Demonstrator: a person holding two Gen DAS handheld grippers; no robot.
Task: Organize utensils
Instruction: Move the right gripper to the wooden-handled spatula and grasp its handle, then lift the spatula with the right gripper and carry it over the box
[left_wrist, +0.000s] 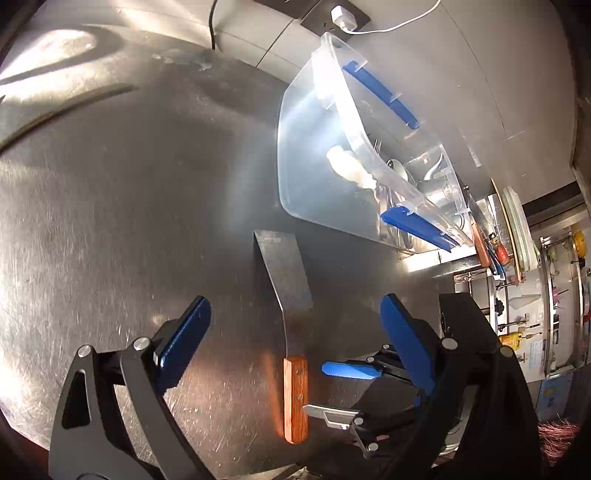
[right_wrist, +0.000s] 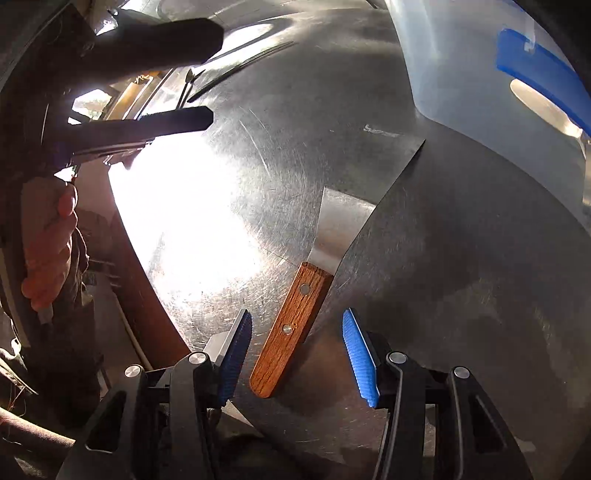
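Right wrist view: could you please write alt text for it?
A wooden-handled scraper lies on a scratched steel counter, its handle between the open pads of the right tool. A clear plastic bin stands beyond, upper right.

Utensils in clear bin (left_wrist: 332, 177) blurred behind plastic; bin cut off by right wrist view's edge.

A scratched steel counter (left_wrist: 110, 221) is carrying a wooden-handled spatula (left_wrist: 291, 332) lying flat ahead of the grippers, a clear bin (left_wrist: 314, 166) sitting beyond.
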